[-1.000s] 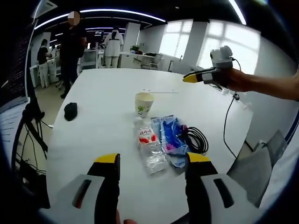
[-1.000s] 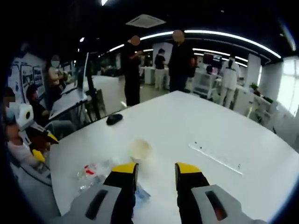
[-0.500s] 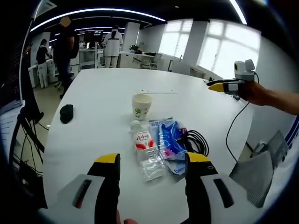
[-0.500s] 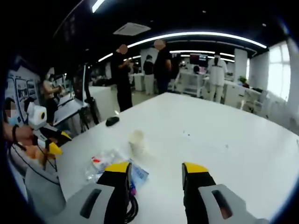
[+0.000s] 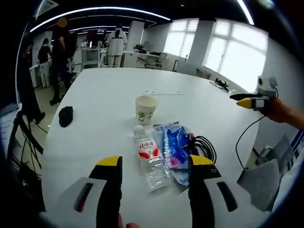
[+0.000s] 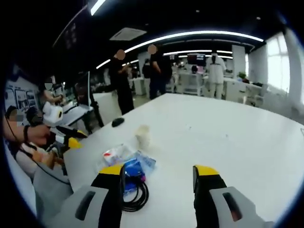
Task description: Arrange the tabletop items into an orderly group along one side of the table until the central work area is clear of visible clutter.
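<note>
The left gripper [image 5: 154,164] is being held above the near edge of the white table [image 5: 99,99], jaws wide apart and gripping nothing. The right gripper [image 6: 159,172] is likewise being held well open and empty over the table's bare side; in the left gripper view it is seen at 3 o'clock, well apart from the items.

The clutter is being kept in one cluster near the table's middle. A plastic bottle [image 5: 148,154] is lying on its side, long axis running from 12 to 6 o'clock in the left gripper view, cap toward the paper cup [image 5: 145,109]. It is judged light, crushable and prone to rolling; the body near the label is the suggested hold. Just beside it at 3 o'clock a blue packet [image 5: 173,145] is lying flat, parallel to the bottle; it is judged soft and slippery, best pinched at an edge. A black cable [image 5: 203,146] is coiled against the packet; limp. The cup is standing upright, mouth up, thin-walled, so a light grip at the rim is advised. A black mouse [image 5: 65,115] is lying apart at 9 o'clock.
</note>
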The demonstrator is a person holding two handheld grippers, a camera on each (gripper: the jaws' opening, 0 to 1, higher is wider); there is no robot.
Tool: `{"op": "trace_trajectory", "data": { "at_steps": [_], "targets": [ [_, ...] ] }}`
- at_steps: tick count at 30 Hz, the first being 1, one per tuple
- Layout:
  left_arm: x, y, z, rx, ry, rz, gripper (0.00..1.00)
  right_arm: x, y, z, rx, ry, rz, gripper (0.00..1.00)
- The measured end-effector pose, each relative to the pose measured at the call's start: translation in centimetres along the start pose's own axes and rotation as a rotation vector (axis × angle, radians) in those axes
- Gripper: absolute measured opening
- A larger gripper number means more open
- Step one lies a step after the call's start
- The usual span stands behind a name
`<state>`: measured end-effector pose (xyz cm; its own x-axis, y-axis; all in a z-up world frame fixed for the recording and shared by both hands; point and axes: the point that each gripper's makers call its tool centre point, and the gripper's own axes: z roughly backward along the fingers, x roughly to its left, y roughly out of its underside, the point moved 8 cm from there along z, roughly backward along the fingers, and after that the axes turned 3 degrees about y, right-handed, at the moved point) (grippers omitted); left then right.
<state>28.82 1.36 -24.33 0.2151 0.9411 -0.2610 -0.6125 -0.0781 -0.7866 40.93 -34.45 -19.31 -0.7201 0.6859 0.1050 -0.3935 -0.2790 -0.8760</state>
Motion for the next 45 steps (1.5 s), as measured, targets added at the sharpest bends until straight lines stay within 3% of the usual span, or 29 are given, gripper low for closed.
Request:
{"op": "trace_trajectory", "data": {
  "at_steps": [14,32,33,37,39,45],
  "targets": [
    [-0.1,-0.7,-1.6,0.040,-0.045,0.086,0.54,0.7,0.9,1.2,0.002,0.000,-0.026,0.60],
    [0.9,-2.1,-5.4,0.178,-0.090,0.191,0.53,1.1,2.1,2.4,0.014,0.015,-0.049,0.58],
    [0.0,-2.2,-5.8,0.188,-0.094,0.193,0.53,1.1,2.2,2.5,0.016,0.017,-0.052,0.58],
    [0.2,-2.2,-6.7,0.236,-0.099,0.197,0.52,0.8,2.5,2.8,0.018,0.025,-0.061,0.58],
    [-0.6,-2.1,-6.9,0.271,-0.105,0.198,0.52,0.9,2.8,3.1,0.022,0.028,-0.065,0.58],
    [0.0,-1.7,-8.6,0.318,-0.114,0.214,0.51,0.7,3.5,3.8,0.025,0.041,-0.084,0.58]
  ]
}}
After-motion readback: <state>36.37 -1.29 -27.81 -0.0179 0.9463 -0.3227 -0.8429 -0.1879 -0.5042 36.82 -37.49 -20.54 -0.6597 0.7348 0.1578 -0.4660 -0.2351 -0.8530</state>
